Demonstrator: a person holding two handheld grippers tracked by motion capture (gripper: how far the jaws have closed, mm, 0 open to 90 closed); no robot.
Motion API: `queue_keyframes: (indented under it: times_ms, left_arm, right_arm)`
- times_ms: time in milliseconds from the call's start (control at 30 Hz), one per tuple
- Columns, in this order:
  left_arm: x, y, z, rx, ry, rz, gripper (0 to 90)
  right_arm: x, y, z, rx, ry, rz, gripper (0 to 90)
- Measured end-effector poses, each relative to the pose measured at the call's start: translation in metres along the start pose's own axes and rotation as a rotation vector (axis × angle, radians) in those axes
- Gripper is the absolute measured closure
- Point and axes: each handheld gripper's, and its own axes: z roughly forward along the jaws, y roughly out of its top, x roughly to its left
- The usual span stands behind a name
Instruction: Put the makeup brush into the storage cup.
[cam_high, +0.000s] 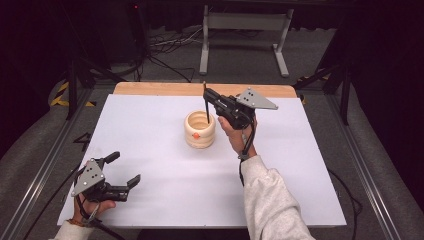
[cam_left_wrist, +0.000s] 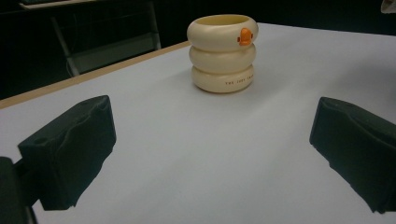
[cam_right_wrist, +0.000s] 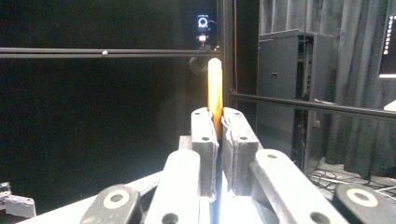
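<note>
My right gripper pinches a pencil upright over the ringed cup — my left gripper spread, well apart from it.

Only the ringed cup stands mid-desk; open surface lies all around it, including toward the left tool.

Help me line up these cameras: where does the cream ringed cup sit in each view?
High view: the cream ringed cup stands at the table's centre, below the right claw.
Left gripper view: the cup is top centre, beyond the open jaws.
Right gripper view: aimed above it, at the held stick.
Shared landmark: the white table.
</note>
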Motion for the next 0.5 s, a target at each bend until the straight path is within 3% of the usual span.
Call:
queue_keyframes:
  times_ms: [500]
  left_arm:
    - [-0.001,-0.001,-0.0022,0.0,-0.006,0.002,1.3]
  right_arm:
    - [-0.0046,-0.0107,0.0082,0.017,-0.005,0.028,84.5]
